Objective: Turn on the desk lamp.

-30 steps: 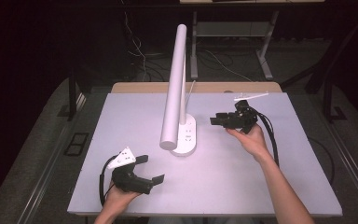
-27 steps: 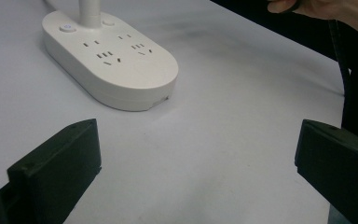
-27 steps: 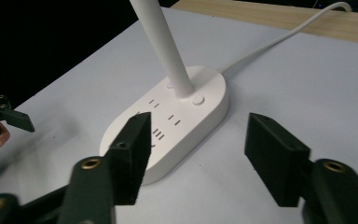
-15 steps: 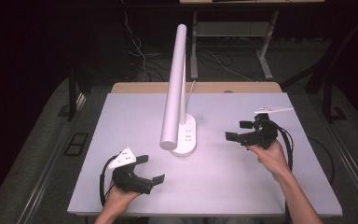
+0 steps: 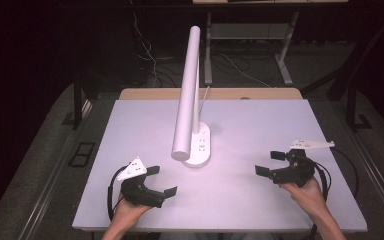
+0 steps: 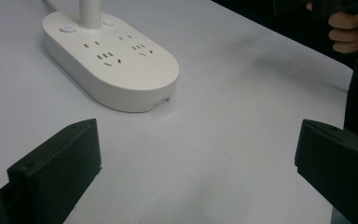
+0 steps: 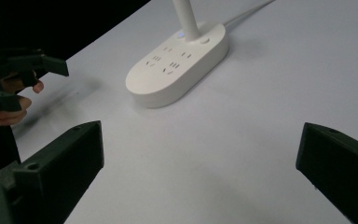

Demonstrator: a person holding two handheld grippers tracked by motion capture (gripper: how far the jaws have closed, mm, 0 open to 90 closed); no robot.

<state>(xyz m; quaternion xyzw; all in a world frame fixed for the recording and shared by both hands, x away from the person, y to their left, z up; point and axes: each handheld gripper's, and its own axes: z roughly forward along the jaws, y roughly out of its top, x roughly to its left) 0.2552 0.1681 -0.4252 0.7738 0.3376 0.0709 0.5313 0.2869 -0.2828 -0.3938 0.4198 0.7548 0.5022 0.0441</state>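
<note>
Right now my left gripper (image 5: 161, 181) sits low over the near left part of the desk (image 5: 260, 125), its jaws spread wide with nothing between them. Along its own view I see the two black jaws standing far apart at the bottom corners, bare desk surface between them. My hand (image 5: 127, 210) holds it from below at the desk's near edge, and the grey three-cornered plate rides on top of it.

My right gripper (image 5: 269, 163) is over the near right part of the desk, jaws likewise wide apart and empty, pointing left toward the middle. My right hand (image 5: 307, 192) grips it from behind, and its cable loops off to the right. In the right gripper view its jaws frame open desk, with the other gripper seen farther off at the left edge.

Between the two grippers, and a little farther away, stands the desk lamp (image 5: 187, 95). Its white oval base (image 5: 200, 147) rests flat on the desk near the middle, well apart from both grippers. The base carries socket openings (image 6: 109, 57) on its top face and a small round button (image 6: 67, 28) beside the stem. A thin white stem rises from the far end of the base, and the long cylindrical lamp head leans forward over it. A white cord (image 7: 247, 13) runs from the base toward the far edge of the desk.
</note>
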